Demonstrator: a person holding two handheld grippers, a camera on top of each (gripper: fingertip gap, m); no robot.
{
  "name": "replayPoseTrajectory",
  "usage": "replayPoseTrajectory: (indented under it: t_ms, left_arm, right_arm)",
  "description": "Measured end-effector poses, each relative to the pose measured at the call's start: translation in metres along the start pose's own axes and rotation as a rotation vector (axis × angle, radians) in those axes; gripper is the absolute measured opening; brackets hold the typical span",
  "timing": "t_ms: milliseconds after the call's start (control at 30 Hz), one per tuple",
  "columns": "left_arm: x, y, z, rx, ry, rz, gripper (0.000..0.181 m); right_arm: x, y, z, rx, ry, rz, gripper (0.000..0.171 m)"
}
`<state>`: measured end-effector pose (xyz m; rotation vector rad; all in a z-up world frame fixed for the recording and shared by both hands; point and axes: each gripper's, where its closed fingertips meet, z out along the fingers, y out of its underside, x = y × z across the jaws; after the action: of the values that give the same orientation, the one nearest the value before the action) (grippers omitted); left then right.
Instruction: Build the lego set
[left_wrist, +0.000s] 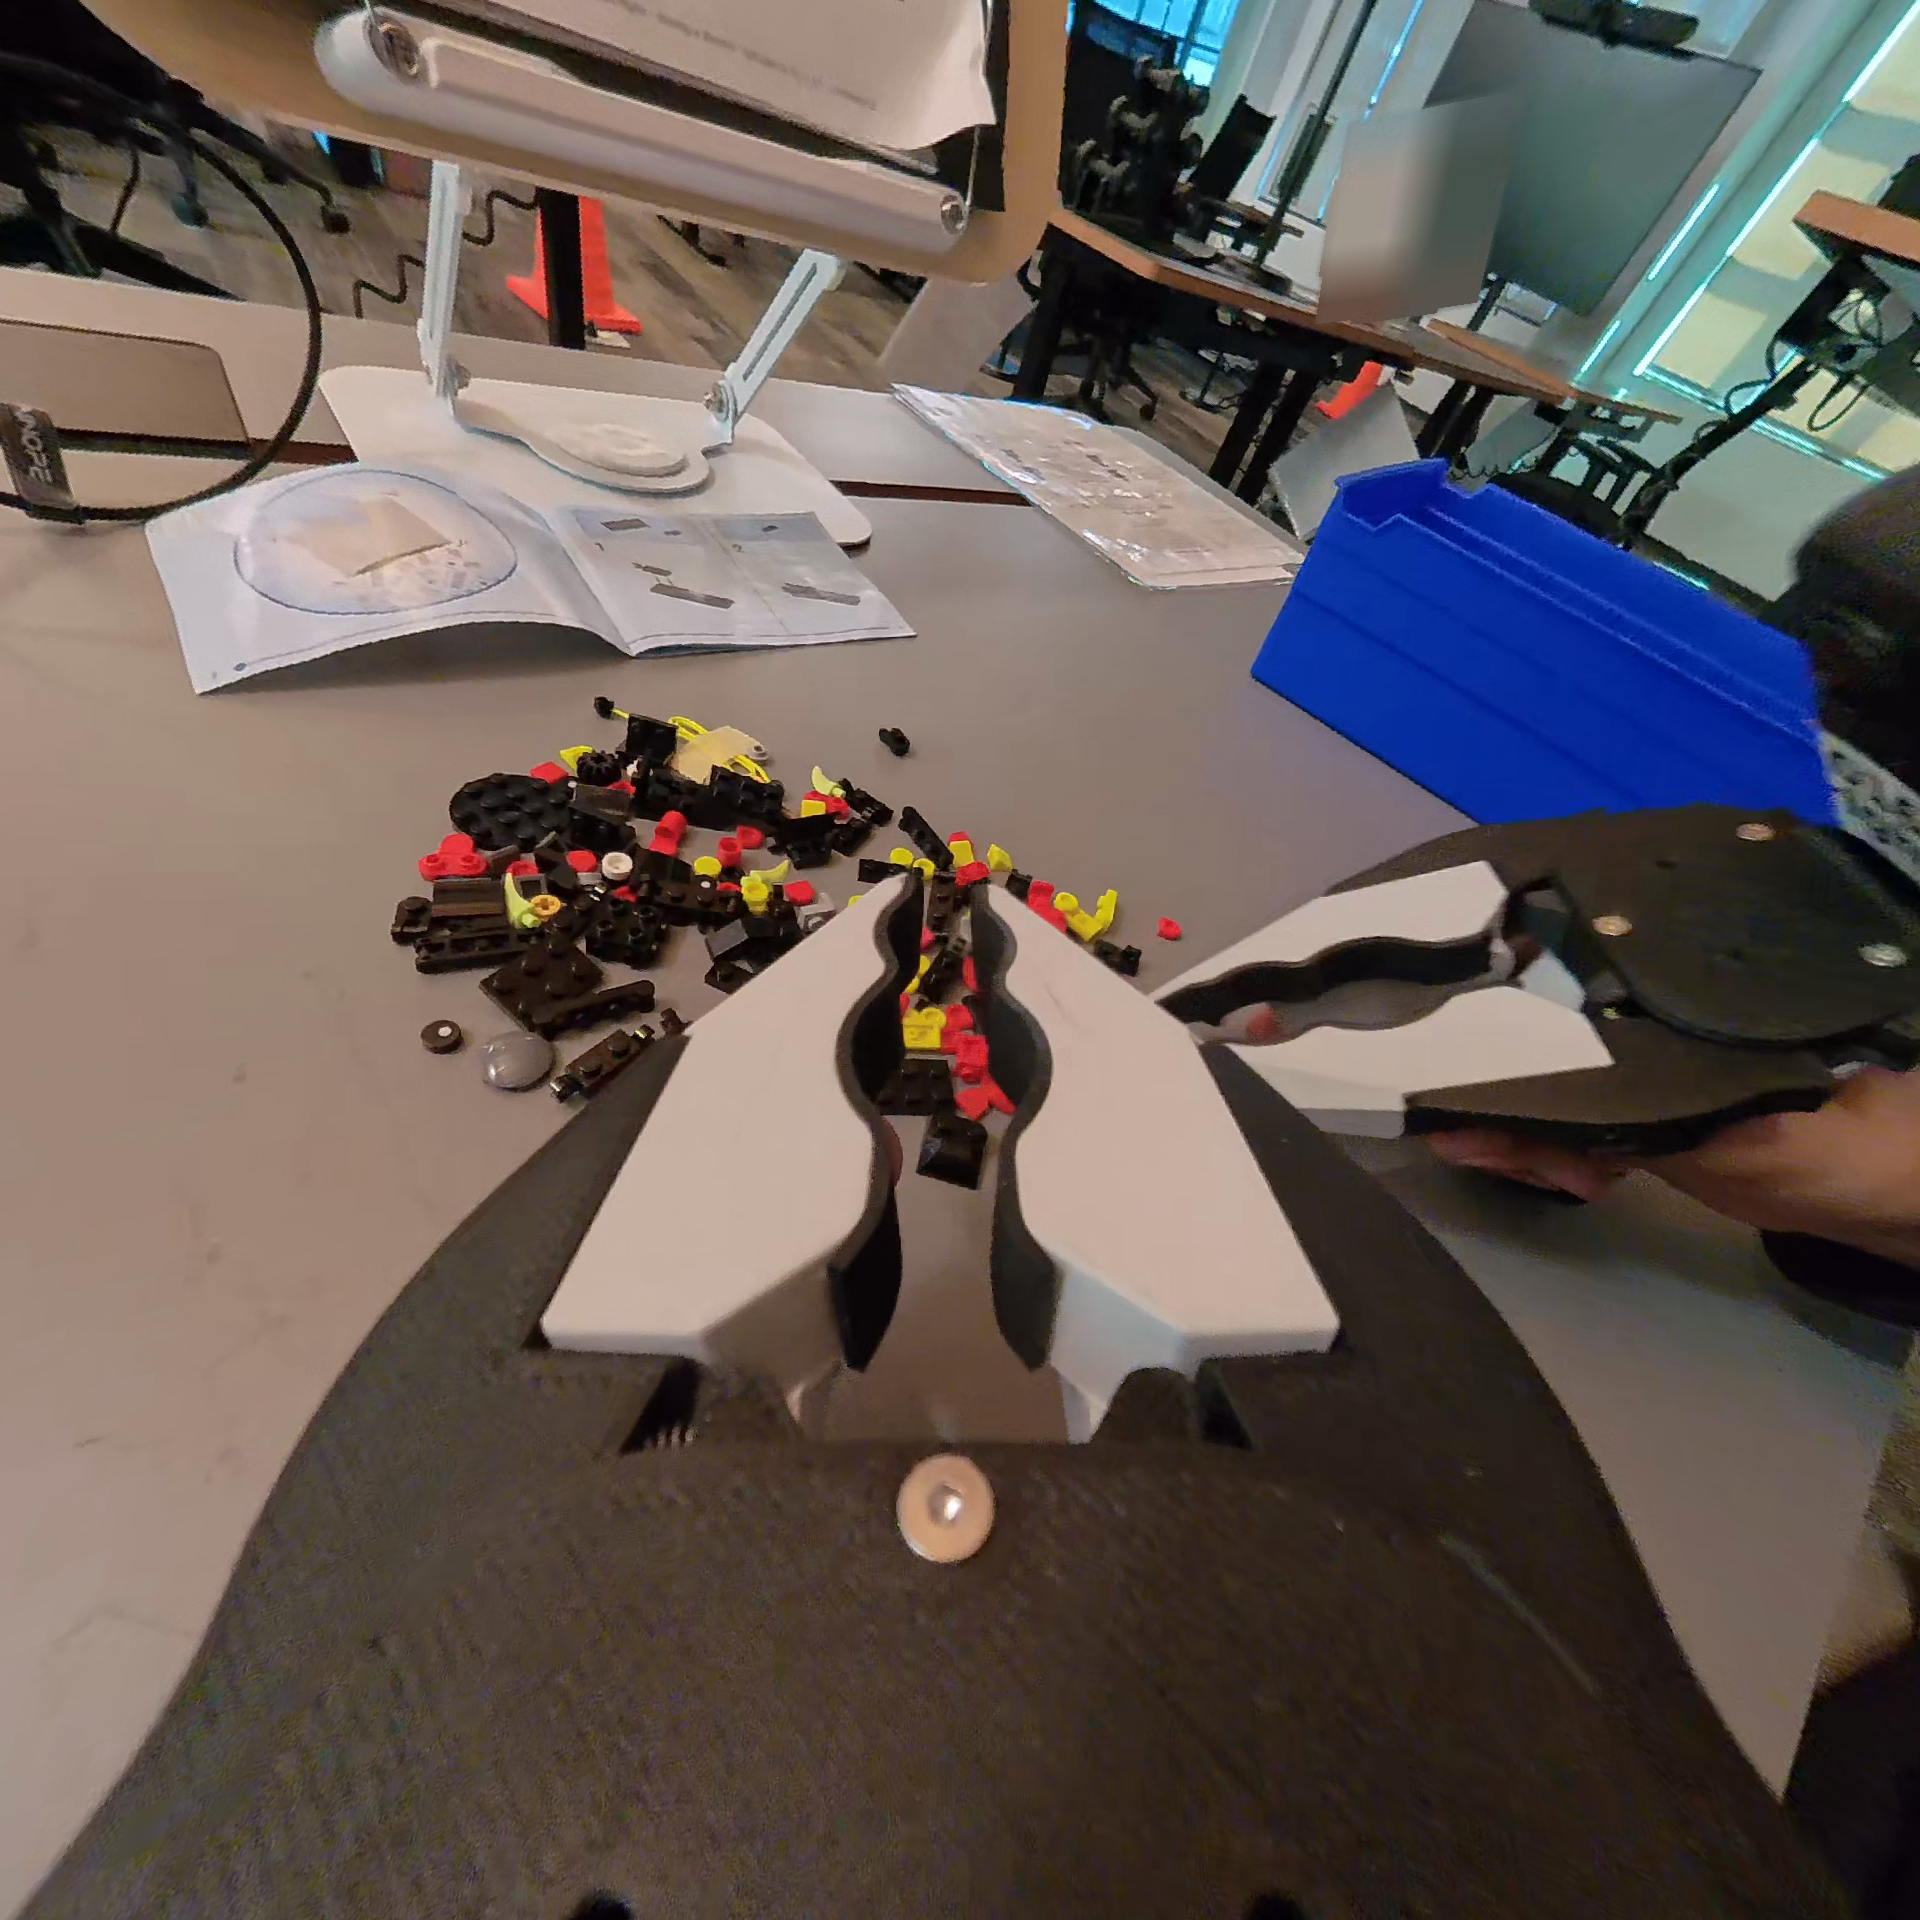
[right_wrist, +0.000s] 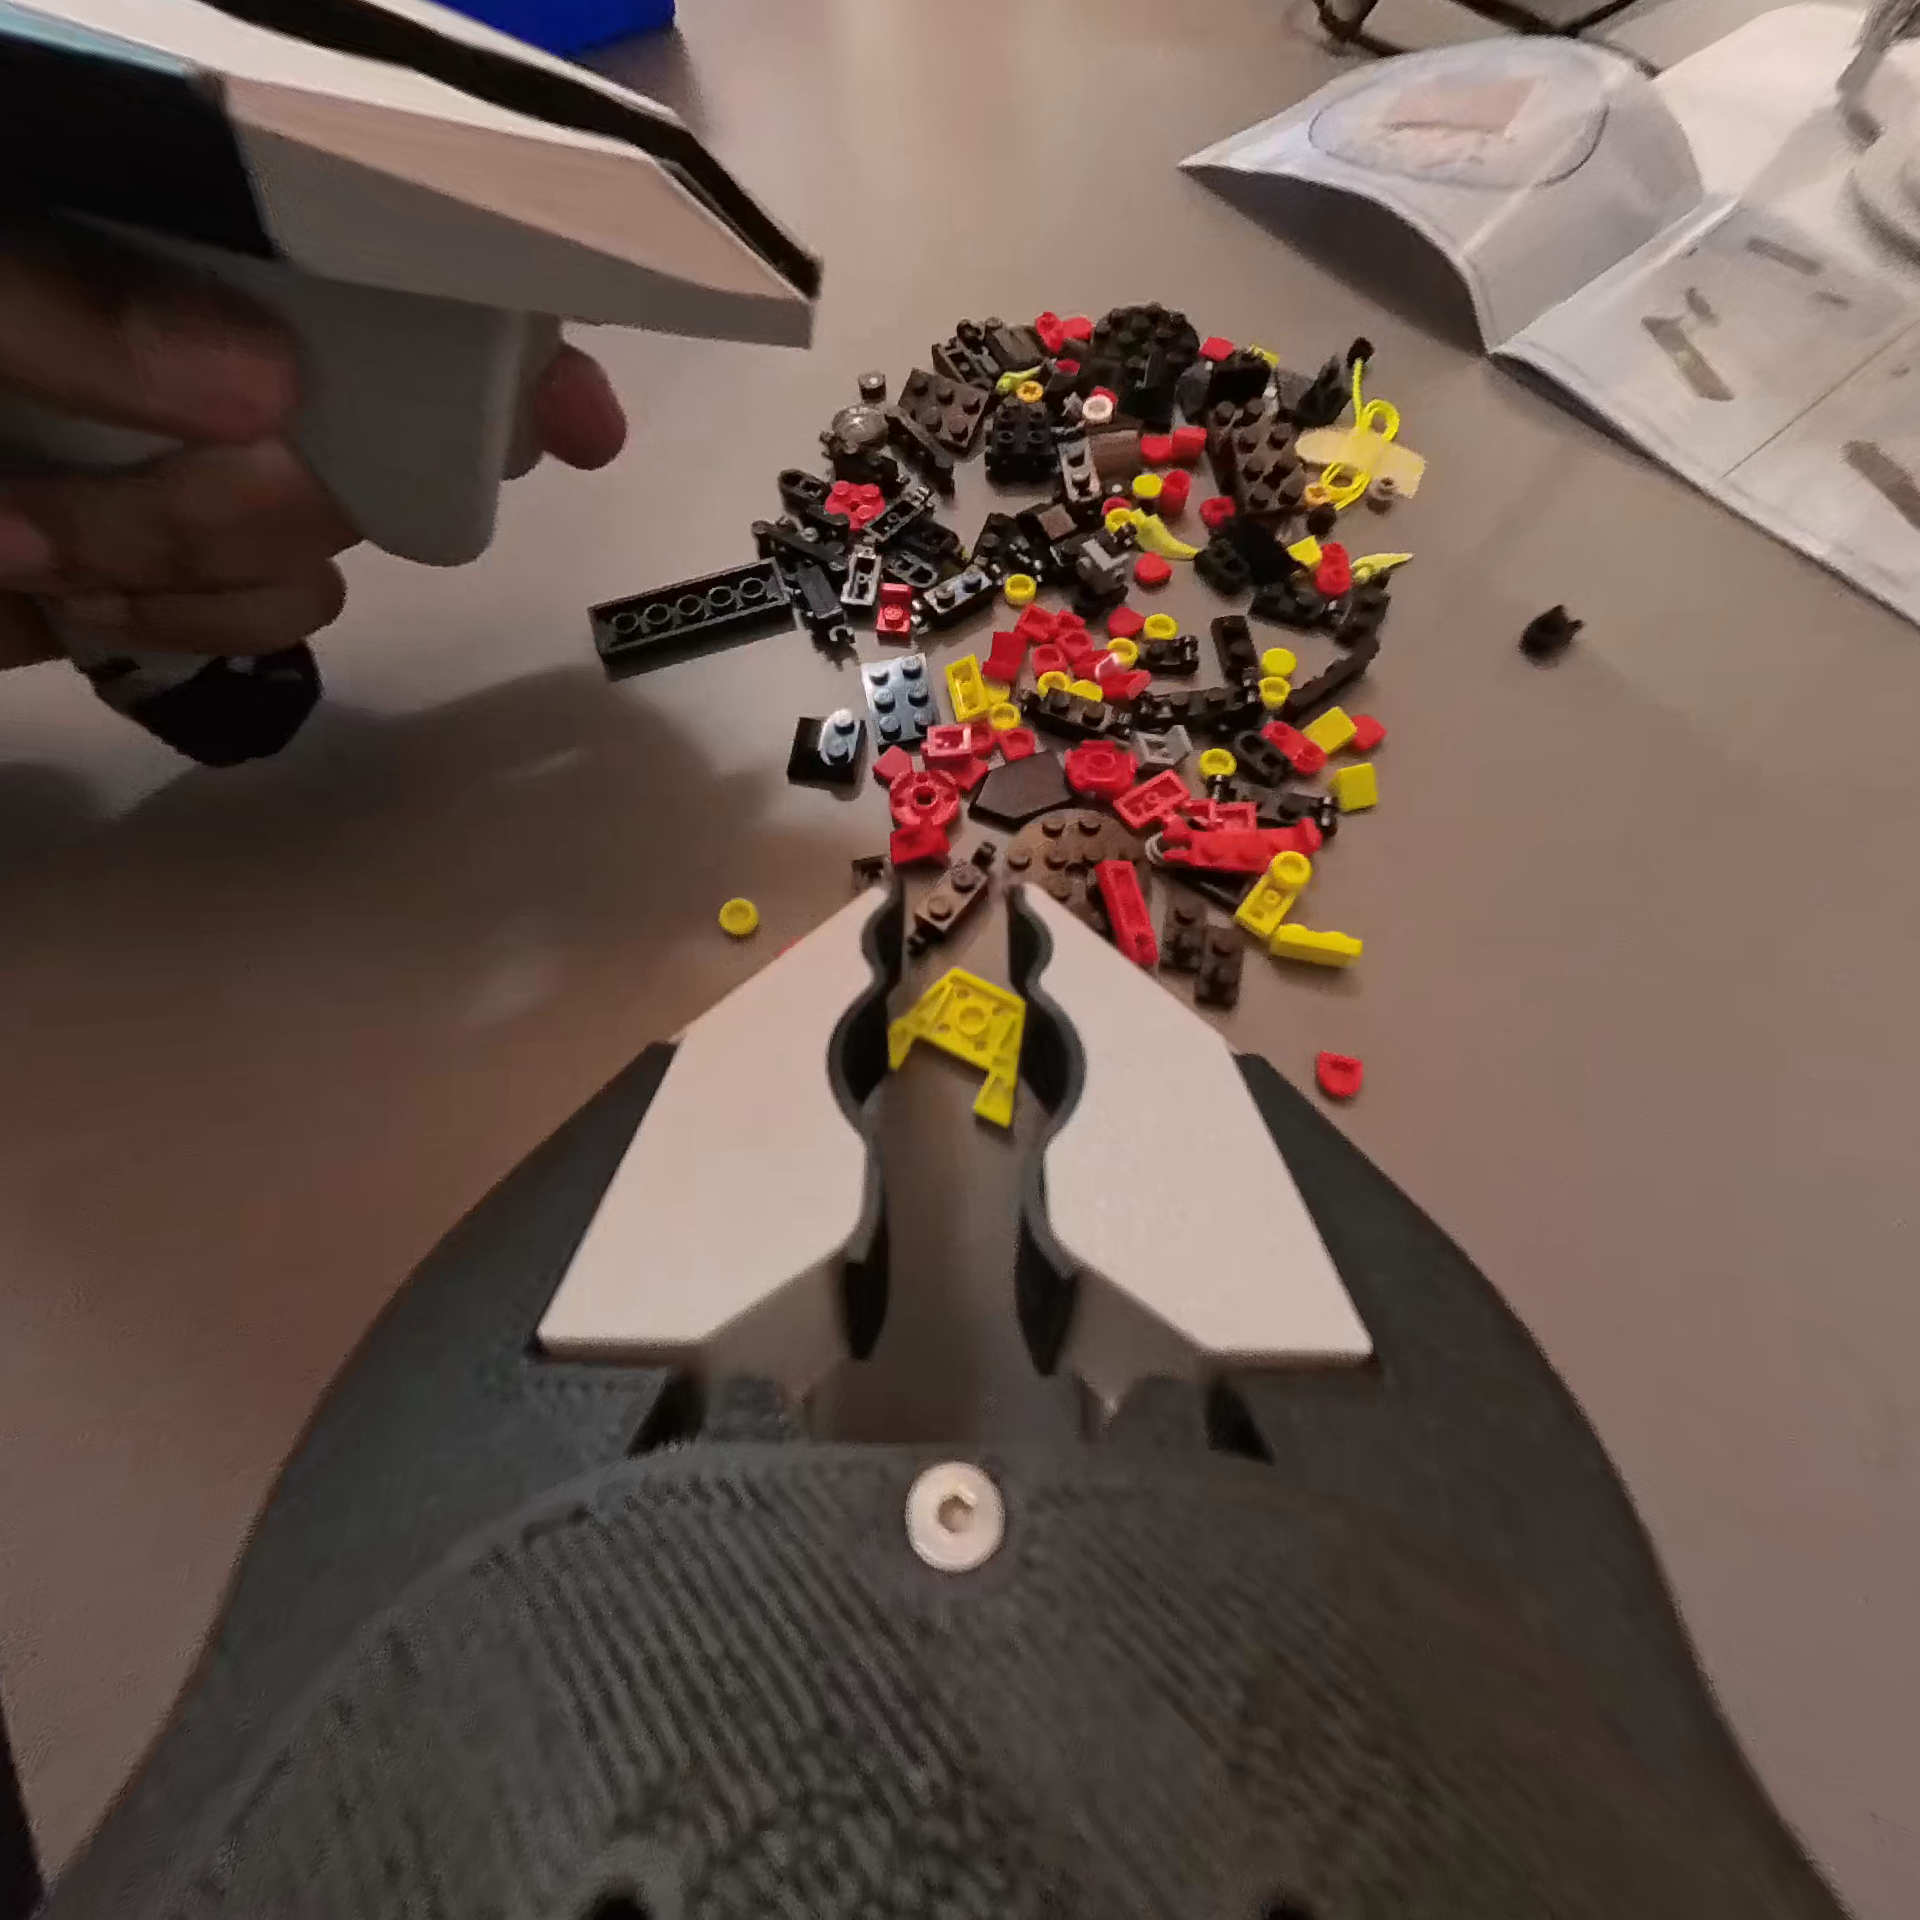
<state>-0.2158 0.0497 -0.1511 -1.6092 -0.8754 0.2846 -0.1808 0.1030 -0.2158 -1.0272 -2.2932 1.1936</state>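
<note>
A pile of small black, red and yellow lego pieces (left_wrist: 644, 883) lies loose on the grey table (left_wrist: 208, 1039). My left gripper (left_wrist: 945, 894) hovers over the pile's near right edge, its jaws a narrow gap apart and empty. My right gripper (right_wrist: 951, 899) is over the pile (right_wrist: 1101, 623) from the other side, jaws slightly apart and empty. A yellow wedge plate (right_wrist: 961, 1023) lies on the table under its fingers. A long black plate (right_wrist: 691, 613) lies at the pile's left edge. The right gripper also shows in the left wrist view (left_wrist: 1174, 1003), and the left gripper in the right wrist view (right_wrist: 810, 286).
An open instruction booklet (left_wrist: 520, 582) lies behind the pile, in front of a white stand (left_wrist: 582, 436). A blue bin (left_wrist: 1538, 665) stands at the right. A clear plastic bag (left_wrist: 1101, 488) lies at the back. A lone black piece (left_wrist: 894, 741) sits apart from the pile. The gap from one gripper's tips to the other's is roughly 9 centimeters. About 9 centimeters separates my left fingertips from the long black plate (right_wrist: 691, 613).
</note>
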Motion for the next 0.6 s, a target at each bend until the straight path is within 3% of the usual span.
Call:
replayPoseTrajectory:
  t_ms: [100, 233, 333, 433, 600]
  left_arm:
    - [0.003, -0.001, -0.001, 0.000, 0.017, 0.009, 0.003]
    - [0.005, 0.000, -0.002, -0.007, 0.031, 0.010, 0.002]
    - [0.007, -0.001, -0.002, -0.008, 0.042, 0.026, 0.001]
    - [0.016, 0.000, -0.002, -0.012, 0.093, 0.068, 0.003]
    - [0.046, 0.014, 0.000, -0.062, 0.228, 0.141, 0.010]
  right_arm:
    - [-0.002, 0.005, 0.011, -0.060, -0.025, 0.009, 0.024]
    - [0.000, 0.005, 0.016, -0.081, -0.040, 0.023, 0.007]
    - [-0.001, 0.004, 0.013, -0.065, -0.073, 0.032, 0.005]
    - [-0.002, -0.015, -0.001, 0.058, -0.133, 0.058, 0.005]
    - [-0.025, -0.047, -0.042, 0.289, -0.446, 0.216, 0.005]
